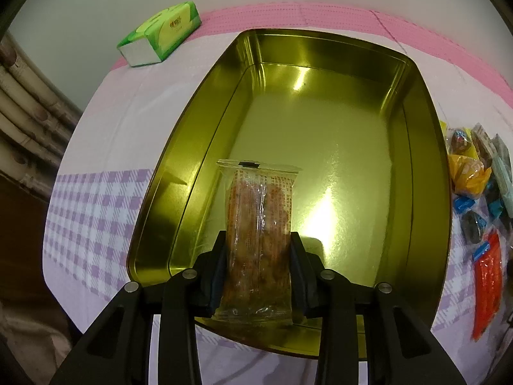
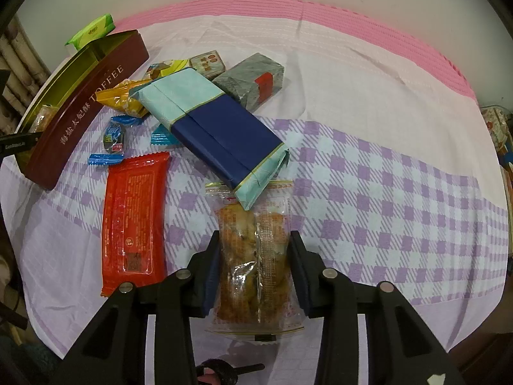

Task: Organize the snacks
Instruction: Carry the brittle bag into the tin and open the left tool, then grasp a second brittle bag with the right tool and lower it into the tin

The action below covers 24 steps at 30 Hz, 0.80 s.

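Observation:
My left gripper is shut on a clear packet of brown snack and holds it over the near end of the open gold tin. My right gripper is shut on a second clear snack packet just above the cloth. The tin also shows in the right wrist view, at the far left, its brown side marked TOFFEE. Between the tin and my right gripper lie a red packet, a blue and teal wrapped block, a grey wrapped block, a yellow bag and small blue candies.
A green tissue pack lies on the cloth beyond the tin's left corner. A purple checked and pink cloth covers the table. The snack pile lies right of the tin. The table's right edge has some clutter.

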Tool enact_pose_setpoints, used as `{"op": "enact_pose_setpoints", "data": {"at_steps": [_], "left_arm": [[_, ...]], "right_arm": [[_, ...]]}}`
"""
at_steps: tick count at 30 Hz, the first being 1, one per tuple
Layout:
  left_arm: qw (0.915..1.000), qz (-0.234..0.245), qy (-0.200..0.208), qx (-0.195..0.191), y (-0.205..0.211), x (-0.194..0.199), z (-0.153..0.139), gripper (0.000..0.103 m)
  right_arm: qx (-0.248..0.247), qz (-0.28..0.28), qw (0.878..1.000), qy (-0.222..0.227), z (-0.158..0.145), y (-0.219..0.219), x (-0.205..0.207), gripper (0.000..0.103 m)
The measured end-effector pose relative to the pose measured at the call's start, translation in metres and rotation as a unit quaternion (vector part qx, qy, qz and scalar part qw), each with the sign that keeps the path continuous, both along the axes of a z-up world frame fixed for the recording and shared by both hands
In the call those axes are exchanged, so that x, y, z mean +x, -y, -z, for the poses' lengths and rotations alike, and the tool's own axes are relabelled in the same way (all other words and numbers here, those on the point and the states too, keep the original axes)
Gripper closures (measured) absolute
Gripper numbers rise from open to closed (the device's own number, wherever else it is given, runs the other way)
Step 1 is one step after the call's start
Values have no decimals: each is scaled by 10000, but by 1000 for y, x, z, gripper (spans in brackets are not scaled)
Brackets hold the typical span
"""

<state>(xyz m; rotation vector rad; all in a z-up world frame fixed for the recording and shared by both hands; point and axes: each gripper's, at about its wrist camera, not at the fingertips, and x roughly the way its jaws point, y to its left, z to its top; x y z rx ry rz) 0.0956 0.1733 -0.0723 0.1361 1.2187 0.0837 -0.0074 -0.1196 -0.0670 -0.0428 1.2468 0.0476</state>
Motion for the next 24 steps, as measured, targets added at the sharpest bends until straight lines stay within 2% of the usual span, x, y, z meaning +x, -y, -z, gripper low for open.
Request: {"op": "enact_pose_setpoints", "data": {"at_steps": [9, 17, 24], "left_arm": [[10000, -86, 27, -32, 0, -2, 0, 64], [9997, 21, 217, -108, 4, -9, -13, 49], [9988, 147, 444, -156, 3, -16, -31, 45]], "right_arm": [[47, 23, 10000, -17, -2, 0, -1, 68], [145, 48, 9999, -7, -10, -1, -7, 68], [226, -39, 9997, 1, -23, -6, -9, 68]]}}
